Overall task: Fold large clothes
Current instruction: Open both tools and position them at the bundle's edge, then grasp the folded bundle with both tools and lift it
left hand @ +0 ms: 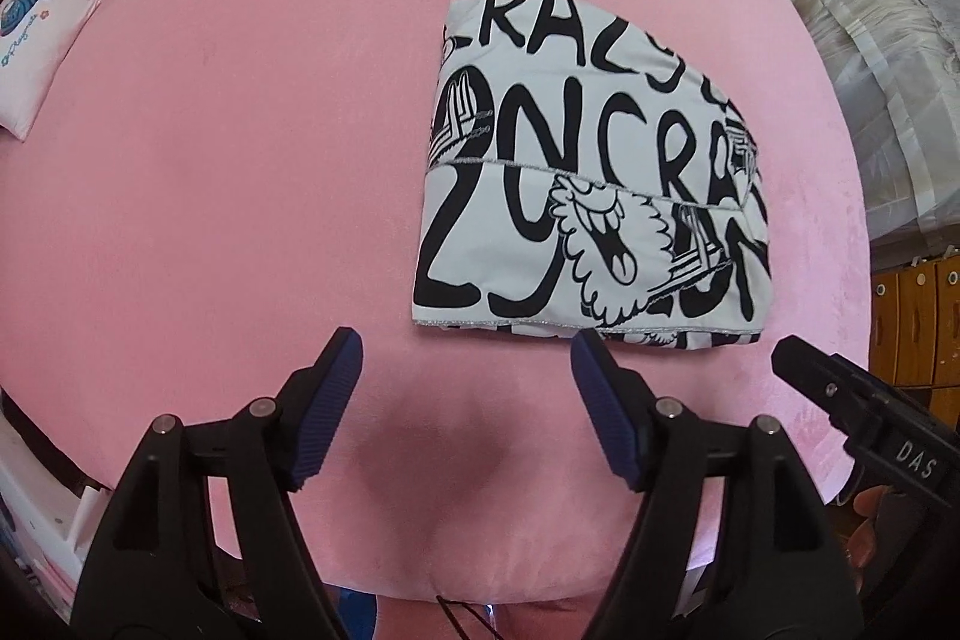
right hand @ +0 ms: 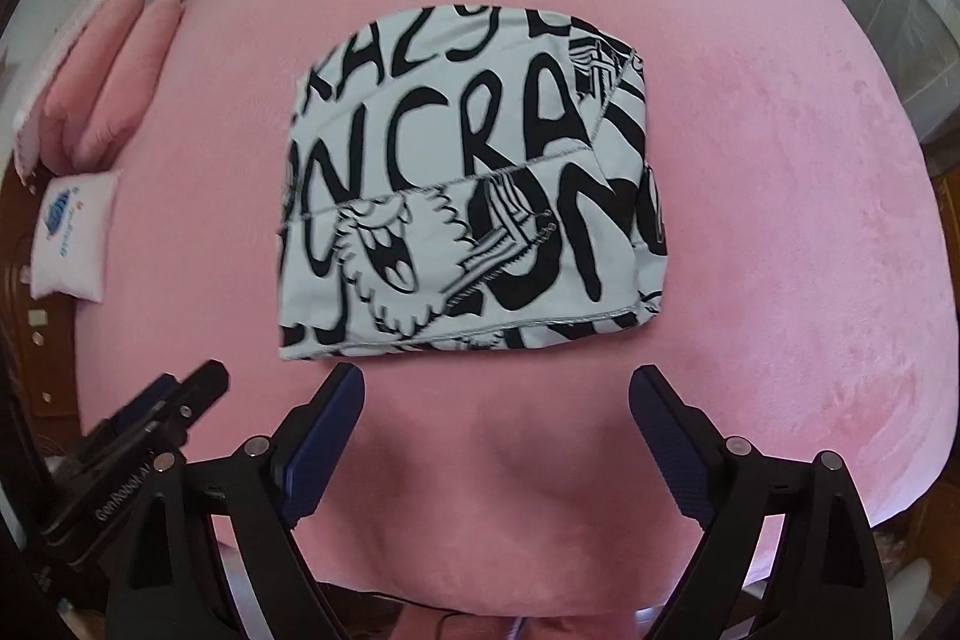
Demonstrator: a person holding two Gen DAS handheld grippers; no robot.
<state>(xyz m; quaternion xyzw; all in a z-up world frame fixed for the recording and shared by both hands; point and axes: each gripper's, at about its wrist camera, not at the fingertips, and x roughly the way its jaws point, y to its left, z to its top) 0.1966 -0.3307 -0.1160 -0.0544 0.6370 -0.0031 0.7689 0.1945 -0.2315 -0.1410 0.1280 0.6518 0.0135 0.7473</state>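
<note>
At the left edge of the bed (right hand: 780,160), pink cushions (right hand: 114,82) and a small white pillow (right hand: 75,232) are seen. Toward the middle of the pink cover, a folded garment (right hand: 468,196), white with black lettering, is laid flat. Near the bed's front edge, the left hand-held gripper (left hand: 467,361) is held above bare cover, jaws spread, nothing between them. Beside it, the right hand-held gripper (right hand: 497,397) is likewise spread wide and empty, just short of the garment's near hem.
</note>
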